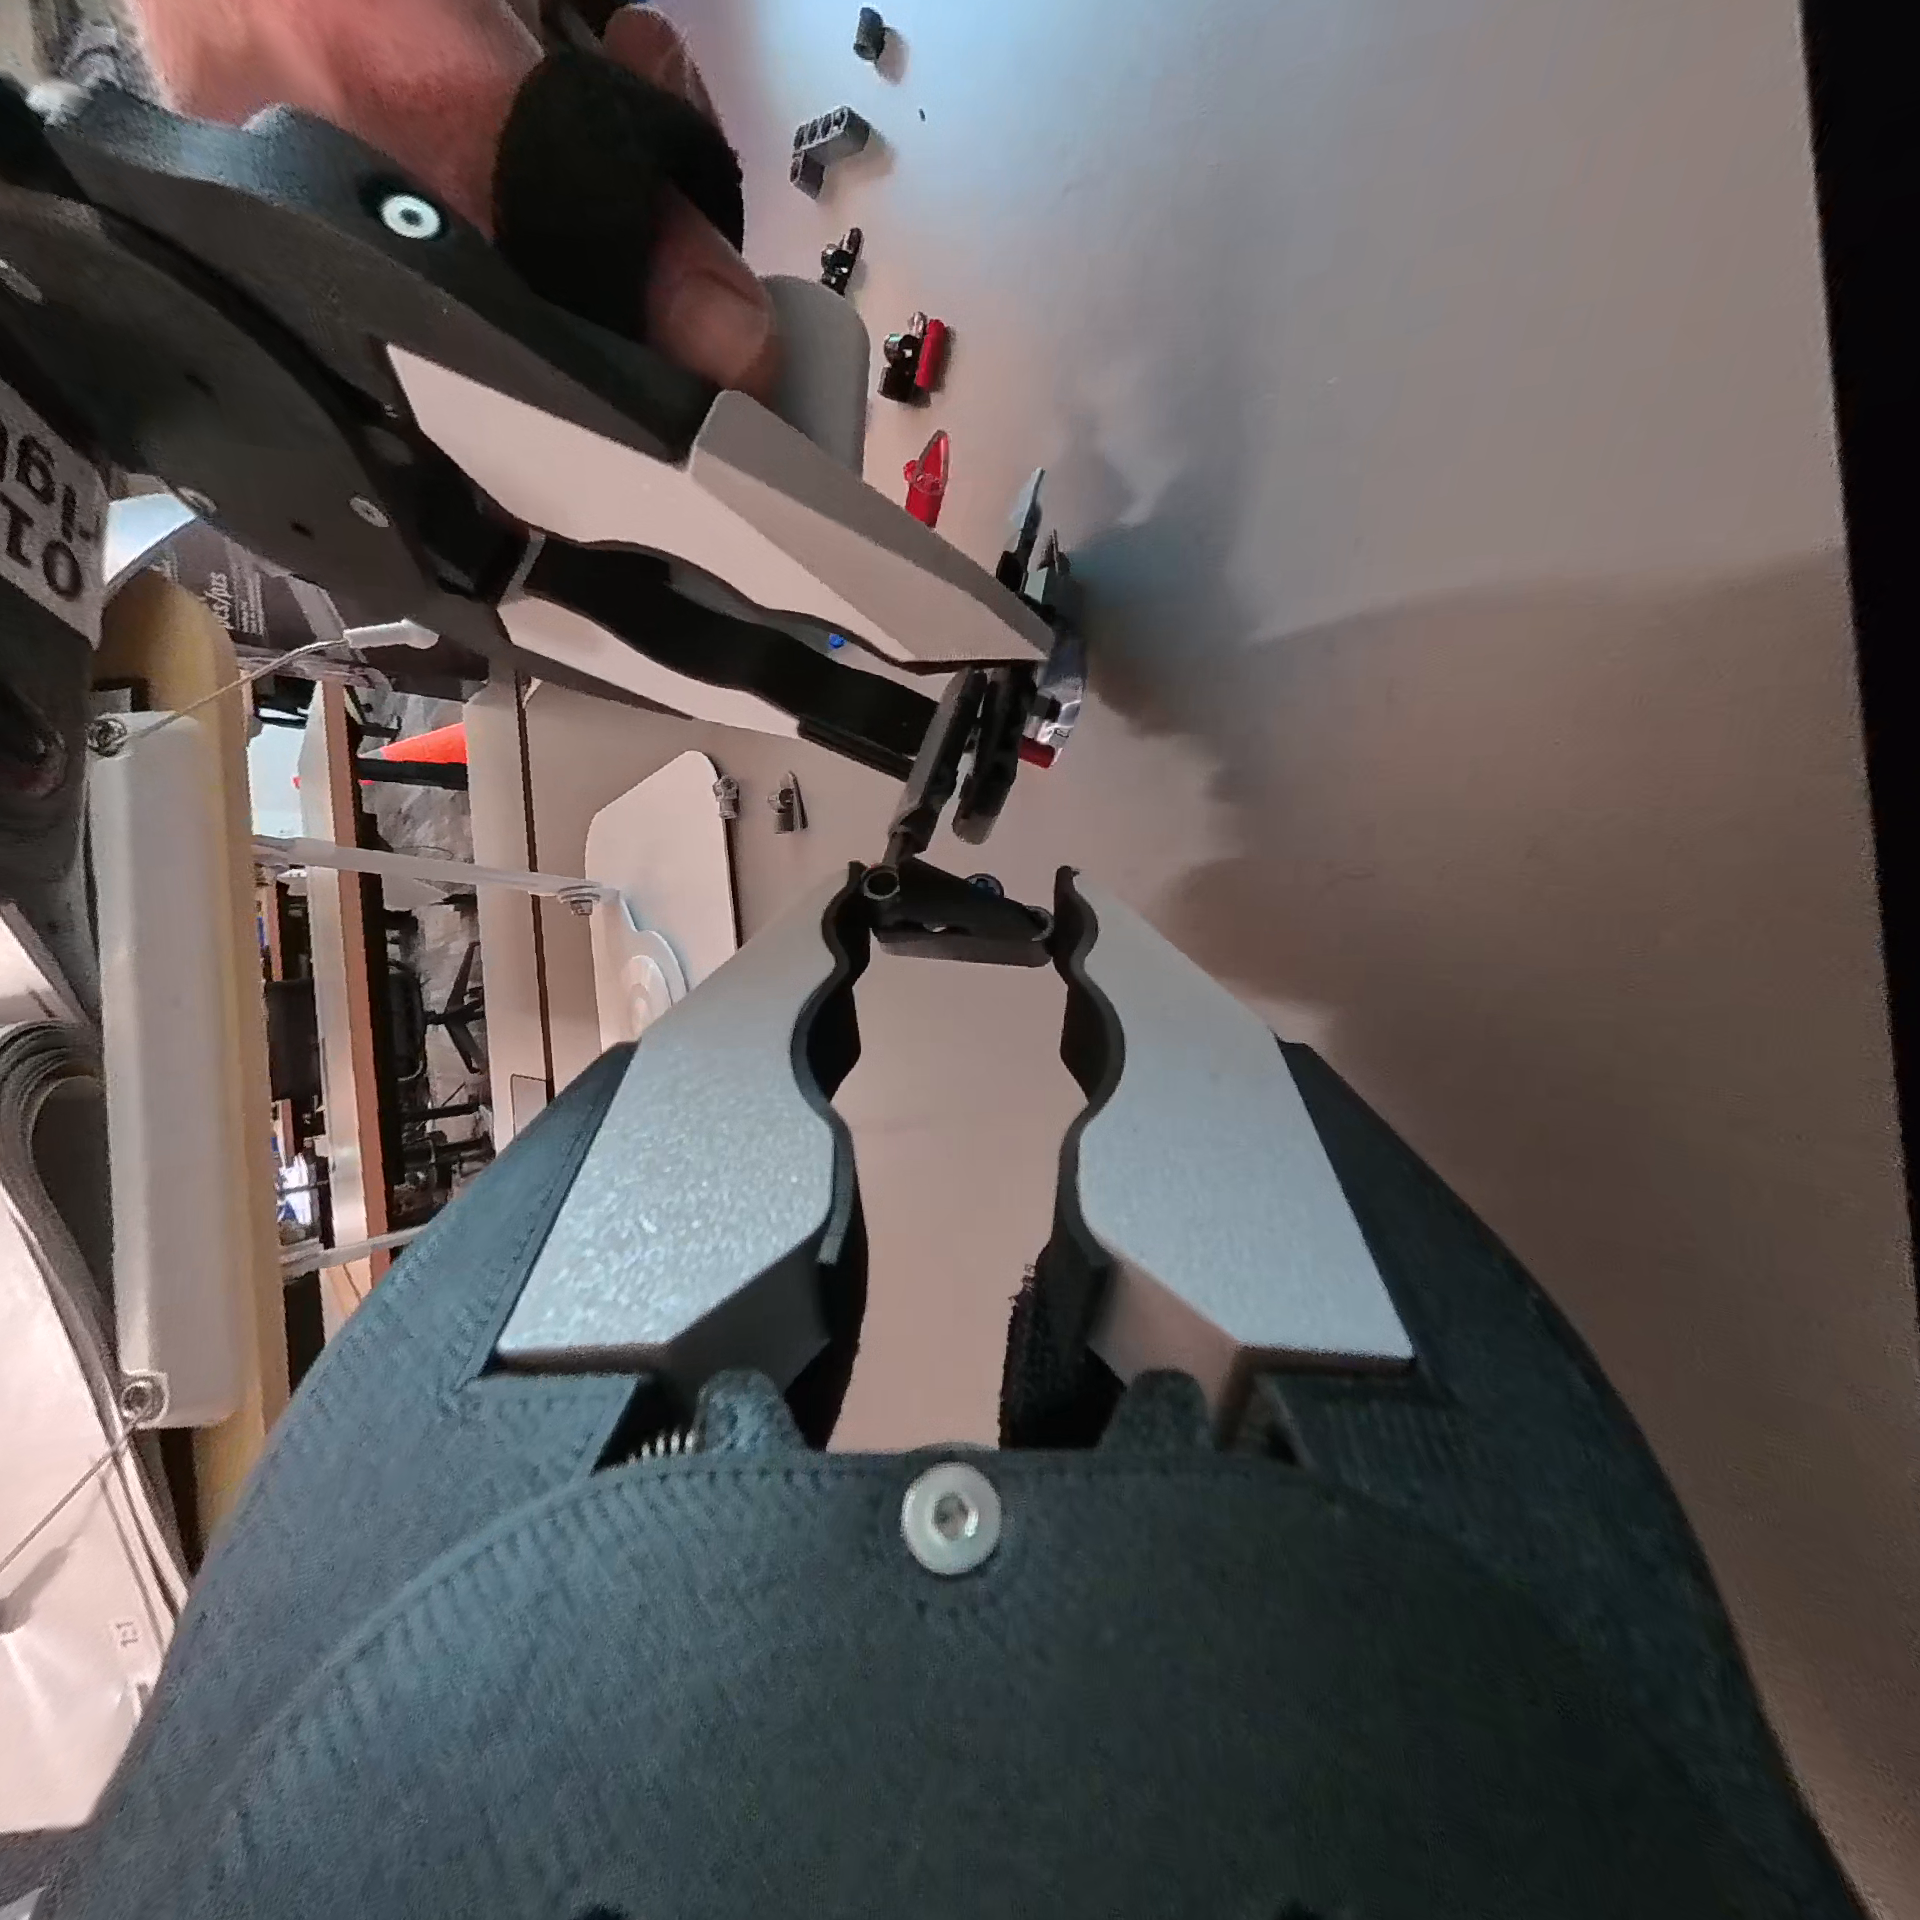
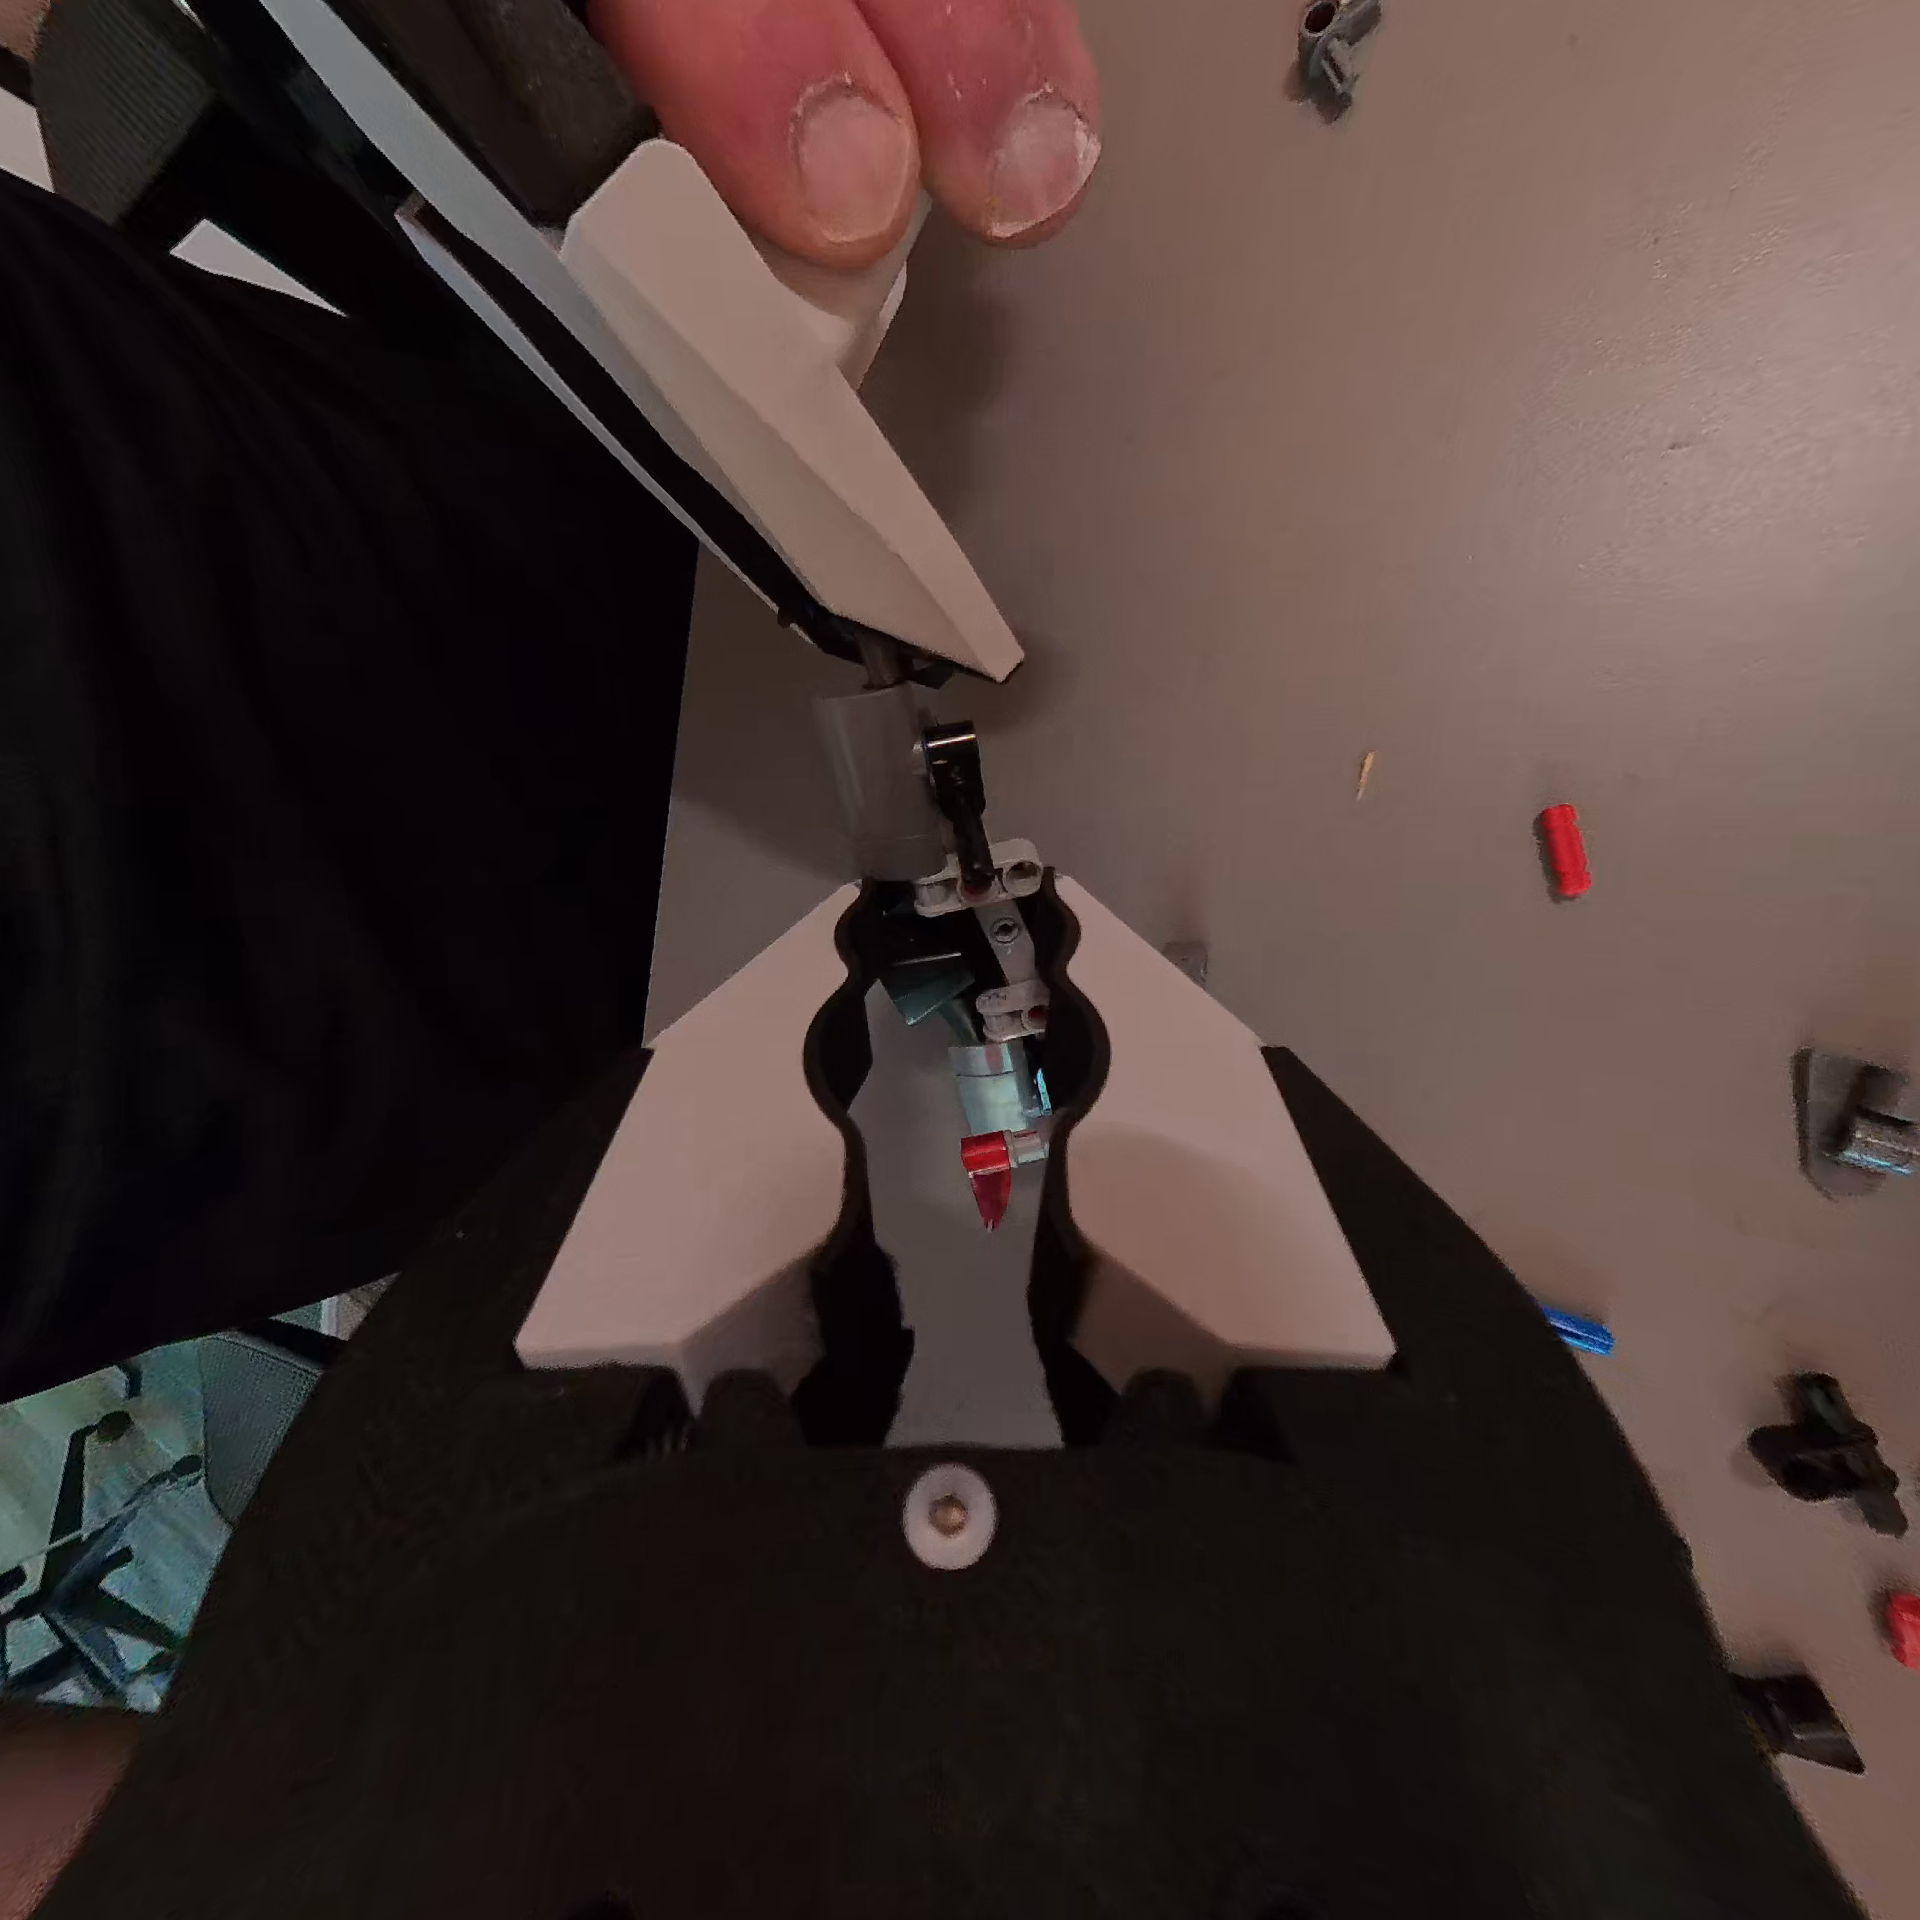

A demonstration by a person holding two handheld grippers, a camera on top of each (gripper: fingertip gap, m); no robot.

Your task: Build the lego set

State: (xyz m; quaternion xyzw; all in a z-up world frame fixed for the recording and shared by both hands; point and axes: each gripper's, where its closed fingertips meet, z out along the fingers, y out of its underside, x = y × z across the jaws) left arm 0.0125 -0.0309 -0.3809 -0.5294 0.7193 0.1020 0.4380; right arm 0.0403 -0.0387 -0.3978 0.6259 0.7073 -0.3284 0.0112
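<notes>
My left gripper (image 1: 961, 894) is shut on a small black Lego piece (image 1: 956, 920). A black rod (image 1: 930, 790) runs from that piece up to a black, grey and red Lego assembly (image 1: 1023, 717). My right gripper (image 1: 1044, 649) comes in from the upper left and holds that assembly over the pale table (image 1: 1455, 416). In the right wrist view, my right gripper (image 2: 961, 894) is shut on the assembly (image 2: 997, 1039), which has white beams and a red tip. My left gripper (image 2: 914, 670) holds its piece (image 2: 883, 790) just beyond.
Loose pieces lie on the table: a red cone (image 1: 930, 473), red and black pins (image 1: 914, 353), black beams (image 1: 831, 145), a red pin (image 2: 1564, 850), a blue pin (image 2: 1579, 1332), grey connectors (image 2: 1335, 52) and black parts (image 2: 1818, 1449). A dark sleeve (image 2: 312, 727) fills the left. The red pin (image 2: 1564, 850) lies around 9 centimeters away from my right fingertips.
</notes>
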